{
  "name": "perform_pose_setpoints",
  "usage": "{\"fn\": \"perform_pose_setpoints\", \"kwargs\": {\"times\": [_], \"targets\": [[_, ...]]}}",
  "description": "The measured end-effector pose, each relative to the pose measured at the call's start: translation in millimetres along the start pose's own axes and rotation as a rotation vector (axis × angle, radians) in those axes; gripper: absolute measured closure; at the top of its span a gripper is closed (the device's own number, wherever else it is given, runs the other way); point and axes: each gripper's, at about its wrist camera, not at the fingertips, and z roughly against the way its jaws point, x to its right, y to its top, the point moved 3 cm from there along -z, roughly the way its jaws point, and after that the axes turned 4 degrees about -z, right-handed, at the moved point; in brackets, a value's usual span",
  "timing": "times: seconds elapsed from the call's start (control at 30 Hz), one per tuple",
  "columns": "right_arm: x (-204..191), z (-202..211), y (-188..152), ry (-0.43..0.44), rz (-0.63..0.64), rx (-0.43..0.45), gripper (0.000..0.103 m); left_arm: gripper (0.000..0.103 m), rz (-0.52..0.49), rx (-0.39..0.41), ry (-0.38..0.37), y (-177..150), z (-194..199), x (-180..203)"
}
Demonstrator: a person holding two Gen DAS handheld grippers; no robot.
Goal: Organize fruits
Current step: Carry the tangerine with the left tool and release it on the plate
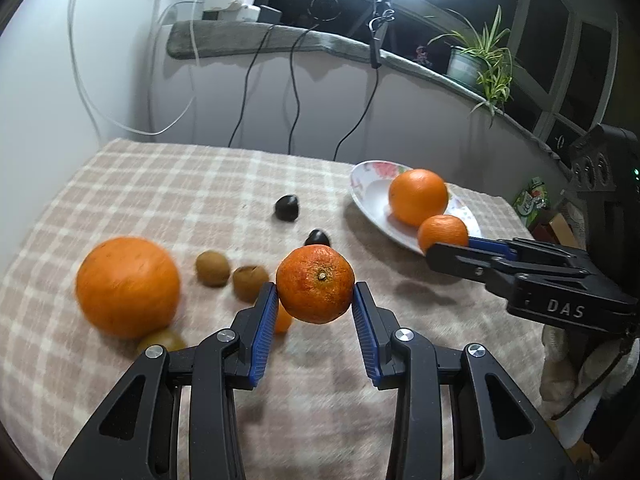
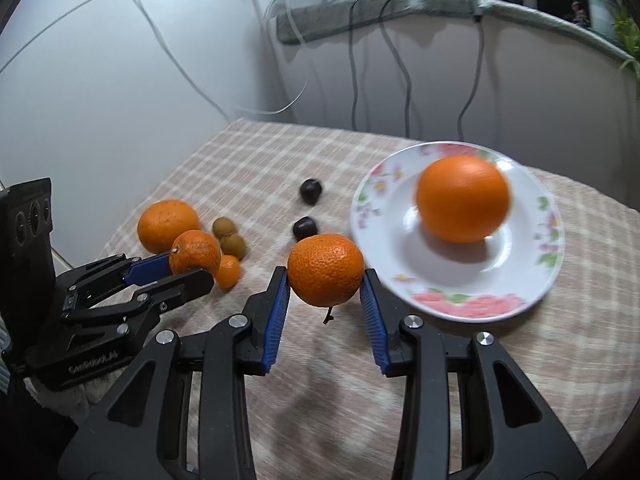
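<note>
My left gripper [image 1: 315, 294] is shut on a reddish mandarin [image 1: 315, 284] and holds it above the checked cloth; it also shows in the right wrist view [image 2: 182, 266]. My right gripper [image 2: 325, 282] is shut on a second mandarin [image 2: 326, 269], just left of the flowered plate [image 2: 532, 268]; it also shows in the left wrist view [image 1: 442, 232]. A large orange [image 2: 463, 199] lies on the plate. Another large orange [image 1: 127, 286] lies on the cloth at the left, with two brown kiwis [image 1: 213, 268], a kumquat [image 2: 227, 271] and two dark chestnuts [image 1: 286, 208].
The table's cloth [image 1: 160, 192] ends near a white wall with hanging cables [image 1: 294, 92]. A grey ledge [image 1: 280, 40] behind holds chargers, a ring light and a potted plant [image 1: 480, 60]. A green packet [image 1: 532, 200] stands past the right edge.
</note>
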Motion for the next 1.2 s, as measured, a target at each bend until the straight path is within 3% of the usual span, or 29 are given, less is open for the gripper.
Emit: {"fn": "perform_pose_setpoints", "kwargs": {"times": [0.6, 1.2], "targets": [[81.8, 25.5, 13.3, -0.157, -0.103, 0.071, 0.065, 0.067, -0.033, 0.011, -0.064, 45.7, -44.8, 31.1], [111.0, 1.7, 22.0, -0.202, -0.1, 0.044, 0.065, 0.067, -0.052, -0.033, -0.059, 63.5, -89.6, 45.7]]}}
